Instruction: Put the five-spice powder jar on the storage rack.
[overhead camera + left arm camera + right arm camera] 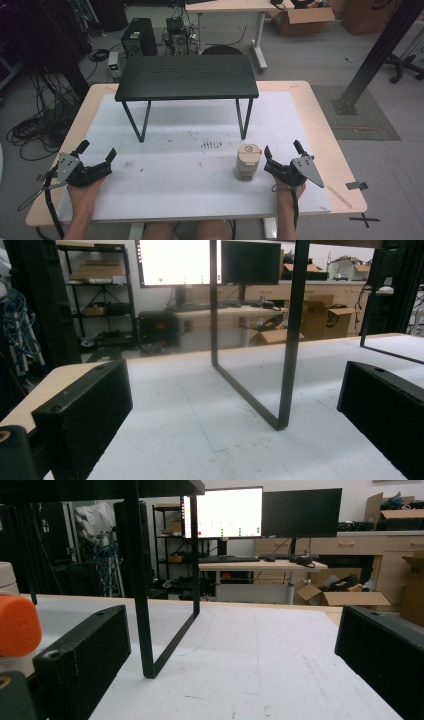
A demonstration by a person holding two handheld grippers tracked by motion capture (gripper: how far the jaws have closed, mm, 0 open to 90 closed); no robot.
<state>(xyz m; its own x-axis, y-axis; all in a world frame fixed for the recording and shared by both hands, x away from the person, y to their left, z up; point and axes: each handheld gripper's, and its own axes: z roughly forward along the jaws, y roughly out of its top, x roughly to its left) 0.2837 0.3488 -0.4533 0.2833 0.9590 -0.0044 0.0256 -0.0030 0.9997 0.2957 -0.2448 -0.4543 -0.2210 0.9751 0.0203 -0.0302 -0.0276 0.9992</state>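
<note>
A beige boxy device (248,161) with a small orange knob lies on the white mat, just left of my right gripper (282,149). That gripper rests open near the front right, nothing between its jaws. In the right gripper view the device's orange knob (17,625) sits at the far left edge, outside the left jaw. My left gripper (96,149) stands open at the front left of the mat, holding nothing. A small black shelf table (186,76) stands at the back of the mat; its leg frame (287,385) rises ahead of the left gripper.
The white mat (190,165) covers a light wooden table (325,140). Small dark marks (211,145) dot the mat's middle. Beyond the table are a computer tower (138,36), cables, a desk and cardboard boxes (300,20). A black post (375,55) stands at right.
</note>
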